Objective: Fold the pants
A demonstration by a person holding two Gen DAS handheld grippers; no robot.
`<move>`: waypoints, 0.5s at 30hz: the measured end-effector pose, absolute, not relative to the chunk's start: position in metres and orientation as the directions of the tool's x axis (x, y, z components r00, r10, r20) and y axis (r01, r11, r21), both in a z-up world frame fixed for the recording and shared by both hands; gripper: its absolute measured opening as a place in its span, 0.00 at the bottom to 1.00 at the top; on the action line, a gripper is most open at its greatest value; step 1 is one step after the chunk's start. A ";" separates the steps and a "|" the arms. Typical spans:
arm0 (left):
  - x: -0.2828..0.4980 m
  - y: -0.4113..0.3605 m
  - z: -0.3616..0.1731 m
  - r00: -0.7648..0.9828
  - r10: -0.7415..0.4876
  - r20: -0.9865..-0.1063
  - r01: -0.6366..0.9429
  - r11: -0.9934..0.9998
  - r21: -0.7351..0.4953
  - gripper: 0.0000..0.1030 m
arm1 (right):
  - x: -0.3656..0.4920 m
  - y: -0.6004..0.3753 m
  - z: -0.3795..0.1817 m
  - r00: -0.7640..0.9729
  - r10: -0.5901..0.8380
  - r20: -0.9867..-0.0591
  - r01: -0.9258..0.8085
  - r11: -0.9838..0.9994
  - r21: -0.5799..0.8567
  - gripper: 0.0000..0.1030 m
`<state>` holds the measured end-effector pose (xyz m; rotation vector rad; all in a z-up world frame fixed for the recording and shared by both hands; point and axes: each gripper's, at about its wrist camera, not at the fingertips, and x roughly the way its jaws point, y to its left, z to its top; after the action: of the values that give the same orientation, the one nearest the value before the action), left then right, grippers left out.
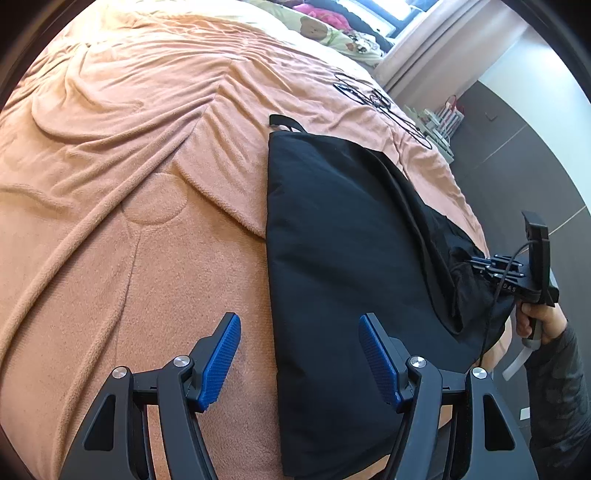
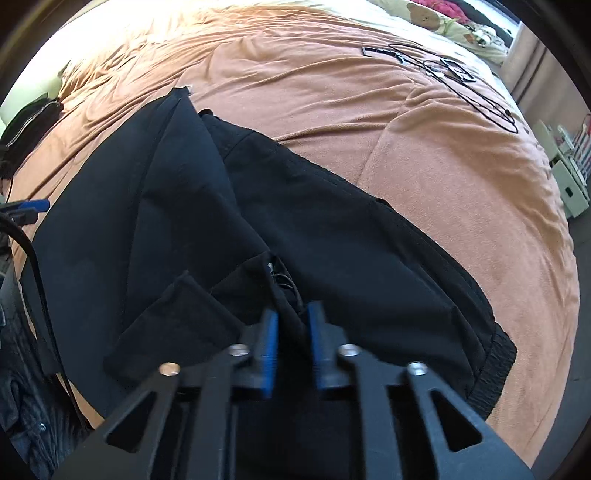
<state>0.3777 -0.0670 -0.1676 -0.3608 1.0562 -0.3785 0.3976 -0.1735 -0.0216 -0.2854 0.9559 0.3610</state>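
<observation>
Black pants (image 1: 332, 236) lie partly folded on an orange blanket (image 1: 147, 184) on a bed. My left gripper (image 1: 300, 332) is open and empty, its blue pads straddling the pants' left folded edge just above the cloth. My right gripper (image 2: 292, 317) is shut on a bunched fold of the pants (image 2: 258, 221) near the waistband and pocket lining. It also shows in the left wrist view (image 1: 476, 264), at the pants' right end by the bed edge.
Black cables and small devices (image 2: 454, 74) lie on the blanket at the far side. Pillows and soft toys (image 1: 325, 26) sit at the head of the bed. A white shelf unit (image 2: 569, 184) stands on the floor beside the bed. Dark clothing (image 2: 26, 114) lies at the left.
</observation>
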 end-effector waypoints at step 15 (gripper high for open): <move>0.376 -0.070 -0.169 0.440 -0.470 -0.765 0.114 0.874 -0.471 0.67 | 0.369 -0.274 0.029 0.706 0.005 -0.708 -0.006 1.000 0.001 0.01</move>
<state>0.3757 -0.0698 -0.1694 -0.3784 1.0586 -0.3733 0.3694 -0.2736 0.0294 -0.0011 0.7866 0.0060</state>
